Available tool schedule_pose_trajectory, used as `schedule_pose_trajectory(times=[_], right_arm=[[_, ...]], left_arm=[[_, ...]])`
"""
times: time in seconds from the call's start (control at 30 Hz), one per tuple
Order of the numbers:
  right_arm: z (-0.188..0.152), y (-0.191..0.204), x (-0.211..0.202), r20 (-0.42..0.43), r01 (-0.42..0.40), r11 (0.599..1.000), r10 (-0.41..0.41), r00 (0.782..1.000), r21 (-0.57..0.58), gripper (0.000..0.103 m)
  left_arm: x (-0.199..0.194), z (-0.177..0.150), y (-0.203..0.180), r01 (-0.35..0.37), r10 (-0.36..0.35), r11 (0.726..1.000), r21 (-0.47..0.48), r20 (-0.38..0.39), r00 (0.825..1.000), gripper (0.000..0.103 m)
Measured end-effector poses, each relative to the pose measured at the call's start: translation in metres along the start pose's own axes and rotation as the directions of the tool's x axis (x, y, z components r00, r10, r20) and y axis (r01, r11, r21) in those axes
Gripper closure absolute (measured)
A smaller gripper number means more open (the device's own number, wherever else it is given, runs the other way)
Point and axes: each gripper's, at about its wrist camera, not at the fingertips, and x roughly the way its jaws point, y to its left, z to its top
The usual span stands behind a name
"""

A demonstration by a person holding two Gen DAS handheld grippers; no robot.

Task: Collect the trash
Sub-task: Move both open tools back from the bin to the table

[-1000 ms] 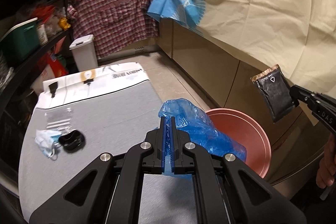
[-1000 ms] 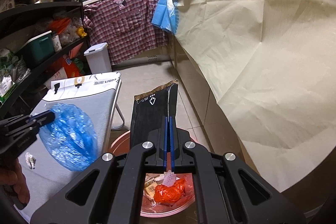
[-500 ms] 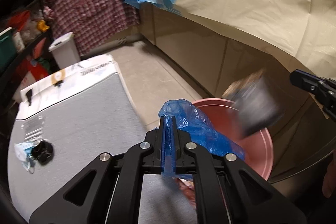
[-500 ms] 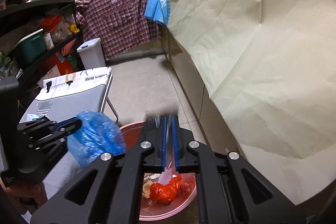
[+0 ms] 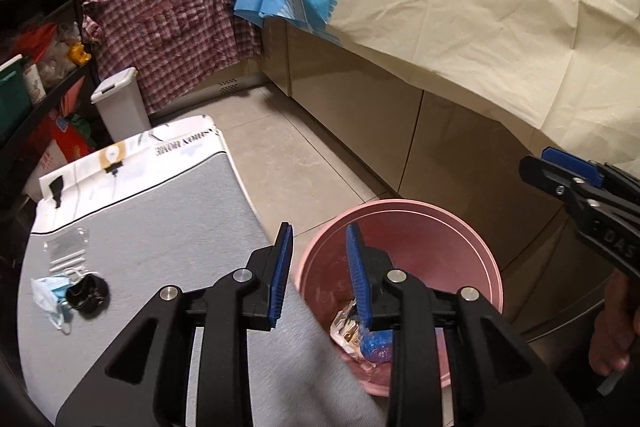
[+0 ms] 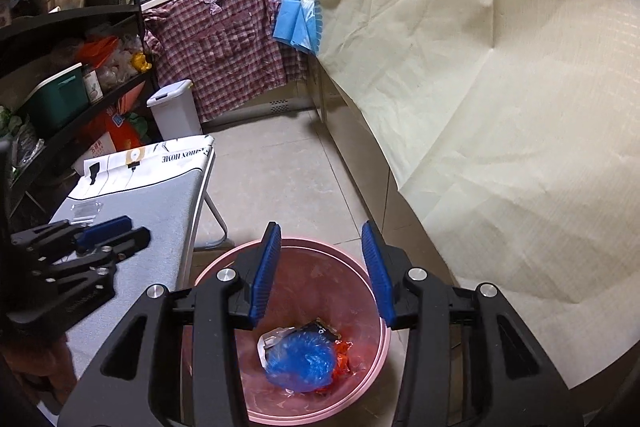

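Note:
A pink bin [image 6: 372, 379] [image 5: 476, 239] stands on the floor beside the grey table. Inside it lie a crumpled blue plastic bag [image 6: 300, 359] [image 5: 374, 343], a black foil pouch [image 6: 320, 329] and orange wrappers [image 6: 344, 355]. My right gripper [image 6: 320, 243] hangs over the bin, its jaws opening with nothing between them. My left gripper [image 5: 318, 239] is at the table's edge above the bin rim, jaws opening and empty too. On the table's left remain a light blue face mask [image 5: 48, 291] and a small black item [image 5: 86, 293].
The grey-covered folding table [image 5: 152, 227] fills the left. Cabinets draped in cream cloth [image 6: 500, 107] line the right. A white lidded bin [image 6: 176, 111] and dark cluttered shelves [image 6: 60, 67] stand at the back left. A clear plastic piece [image 5: 66, 247] lies near the mask.
Both grippers opened. The blue bag left my left gripper and the black pouch left my right gripper; both now lie in the pink bin. The left gripper shifted toward the bin.

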Motion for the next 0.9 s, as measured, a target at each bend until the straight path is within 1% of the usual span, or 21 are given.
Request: schedule_pose_trajectory(times=[0.17, 0.3, 0.4, 0.5, 0.57, 0.63, 0.7, 0.83, 0.9], right_arm=[[0.0, 0.01, -0.007, 0.027, -0.023, 0.999, 0.024, 0.999, -0.028, 0.06], [0.0, 0.017, -0.014, 0.041, -0.043, 0.998, 0.045, 0.998, -0.042, 0.06], [0.0, 0.02, -0.021, 0.051, -0.061, 0.997, 0.063, 0.997, -0.037, 0.062], [0.001, 0.026, -0.027, 0.056, -0.084, 0.996, 0.086, 0.995, -0.035, 0.066], [0.001, 0.031, -0.032, 0.059, -0.107, 0.993, 0.109, 0.992, -0.039, 0.072], [0.002, 0.038, -0.036, 0.053, -0.133, 0.99, 0.135, 0.989, -0.036, 0.075], [0.004, 0.047, -0.039, 0.052, -0.166, 0.986, 0.168, 0.985, -0.034, 0.076], [0.008, 0.072, -0.044, 0.051, -0.227, 0.973, 0.229, 0.972, -0.04, 0.076], [0.01, 0.093, -0.045, 0.052, -0.253, 0.964, 0.258, 0.965, -0.08, 0.076]], left_arm=[[-0.034, -0.005, 0.019, -0.001, 0.002, 1.0, -0.017, 0.02, 1.0, 0.075], [-0.063, -0.013, 0.042, 0.003, -0.002, 0.999, -0.039, 0.045, 0.999, 0.075], [-0.083, -0.02, 0.067, -0.004, 0.006, 0.999, -0.048, 0.043, 0.999, 0.075], [-0.105, -0.024, 0.099, -0.018, 0.021, 0.997, -0.073, 0.044, 0.999, 0.075], [-0.122, -0.027, 0.123, -0.04, 0.044, 0.996, -0.08, 0.052, 0.998, 0.075], [-0.133, -0.028, 0.147, -0.064, 0.068, 0.994, -0.088, 0.051, 0.996, 0.075], [-0.139, -0.03, 0.165, -0.098, 0.103, 0.991, -0.089, 0.055, 0.993, 0.075], [-0.144, -0.033, 0.214, -0.147, 0.159, 0.975, -0.164, 0.058, 0.986, 0.075], [-0.144, -0.036, 0.234, -0.158, 0.174, 0.967, -0.2, 0.064, 0.983, 0.075]])
